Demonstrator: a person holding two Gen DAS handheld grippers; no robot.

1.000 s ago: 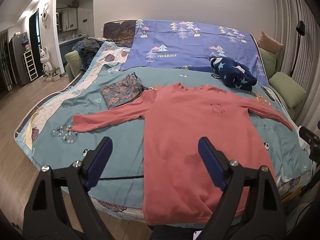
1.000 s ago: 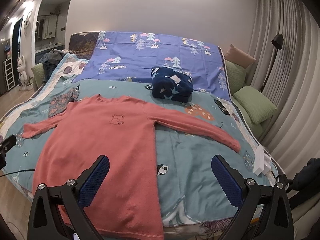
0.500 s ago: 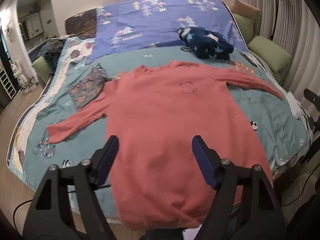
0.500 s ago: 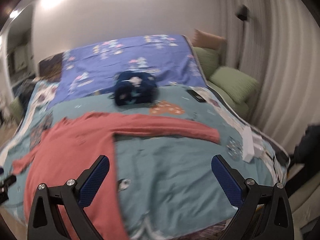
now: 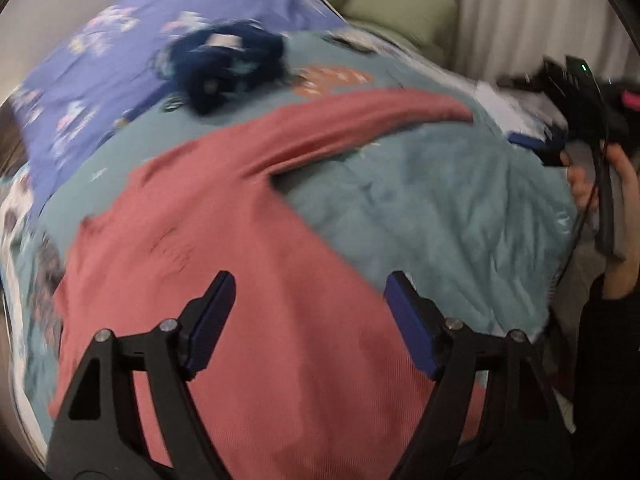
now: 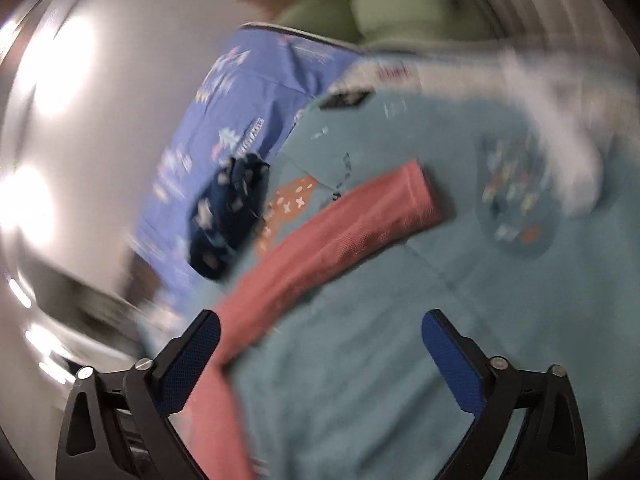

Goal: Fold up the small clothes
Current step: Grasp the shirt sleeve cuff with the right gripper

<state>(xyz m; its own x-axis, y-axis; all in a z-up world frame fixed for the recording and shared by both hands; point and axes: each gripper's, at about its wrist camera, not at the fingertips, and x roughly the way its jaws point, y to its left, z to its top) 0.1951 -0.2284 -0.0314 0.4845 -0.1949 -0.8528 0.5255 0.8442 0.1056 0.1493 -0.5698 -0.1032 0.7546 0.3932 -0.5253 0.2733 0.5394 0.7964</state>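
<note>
A salmon long-sleeved shirt (image 5: 224, 248) lies flat, front up, on the teal bedspread (image 5: 440, 208). My left gripper (image 5: 310, 314) hovers over the shirt's lower body near its right side edge. Its jaws are opening and nothing is pinched between the pads. The shirt's right sleeve (image 6: 340, 236) stretches out across the bedspread (image 6: 400, 360), its cuff away from me. My right gripper (image 6: 320, 340) hangs just above the sleeve near the armpit, rolled to one side. Its jaws stand wide and are closing, with only cloth lying below them. Both views are blurred.
A navy star-print bundle (image 5: 224, 64) (image 6: 228, 216) sits beyond the shirt, at the edge of a purple-blue sheet (image 5: 100, 80). Green cushions (image 5: 400, 12) line the far side. A dark flat object (image 6: 344, 100) and something white (image 6: 568, 136) lie near the bed's edge. A person's hand (image 5: 580, 184) shows at right.
Both grippers have swung right, dropped closer to the bed and rolled. The left now sits over the shirt's body; the right has come down by the right sleeve. The shirt has not moved.
</note>
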